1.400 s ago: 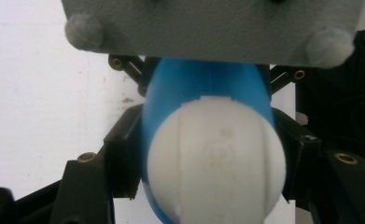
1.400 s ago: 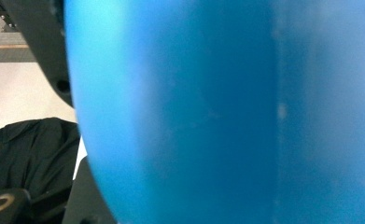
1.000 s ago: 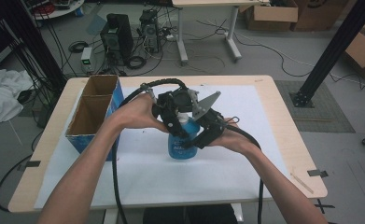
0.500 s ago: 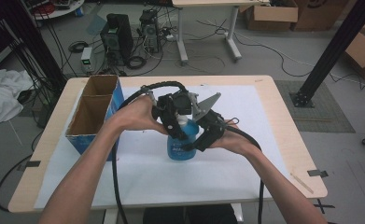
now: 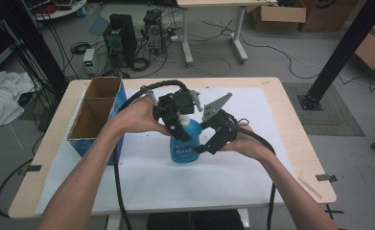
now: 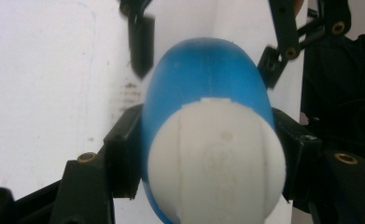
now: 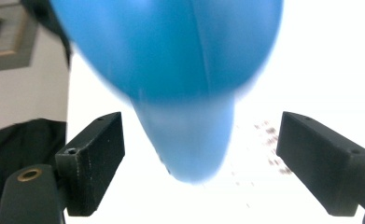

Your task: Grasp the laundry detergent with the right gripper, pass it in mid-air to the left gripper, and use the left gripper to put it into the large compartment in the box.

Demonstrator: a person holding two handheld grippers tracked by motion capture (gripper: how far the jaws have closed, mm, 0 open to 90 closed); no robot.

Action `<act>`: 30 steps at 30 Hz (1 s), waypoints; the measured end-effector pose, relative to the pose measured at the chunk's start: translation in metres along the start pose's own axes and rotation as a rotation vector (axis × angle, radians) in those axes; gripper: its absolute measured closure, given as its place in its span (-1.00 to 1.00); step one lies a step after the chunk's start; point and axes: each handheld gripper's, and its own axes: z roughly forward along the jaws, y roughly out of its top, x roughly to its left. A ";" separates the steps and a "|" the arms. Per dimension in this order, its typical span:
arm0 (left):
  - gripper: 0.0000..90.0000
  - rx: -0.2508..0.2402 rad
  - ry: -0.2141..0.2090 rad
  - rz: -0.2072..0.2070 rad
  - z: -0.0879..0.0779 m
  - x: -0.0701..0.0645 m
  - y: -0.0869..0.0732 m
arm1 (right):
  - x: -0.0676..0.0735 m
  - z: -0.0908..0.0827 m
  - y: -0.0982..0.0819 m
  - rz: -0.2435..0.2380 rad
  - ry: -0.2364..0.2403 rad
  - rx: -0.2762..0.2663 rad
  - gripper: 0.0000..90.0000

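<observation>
Workshop floor with cables, computer towers and cartons lies beyond a wooden bench (image 5: 290, 120) topped with a white sheet. An open cardboard box (image 5: 95, 115) with blue sides sits at the left of the bench.

Blue bottle (image 5: 184, 143) with a white cap stands at the centre of the frame, on the sheet. Compared with a second ago, it has shifted slightly and sits a little more upright between the two tools; both hands have stayed close in around it.

Left gripper (image 5: 178, 120) is clamped on the bottle's upper part: in the left gripper view its pads press both sides of the blue body just below the white cap (image 6: 215, 158). Right gripper (image 5: 209, 143) is at the bottle's right flank; in the right gripper view its jaws stand wide apart with the blurred bottle between them, untouched.

Judgement: the left holds control; the right appears to be lining up a second grip, not yet made.
</observation>
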 end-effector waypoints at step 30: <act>-0.14 0.006 0.271 -0.588 -0.105 0.047 -0.024 | -0.019 -0.038 -0.037 0.201 -0.194 0.083 -0.66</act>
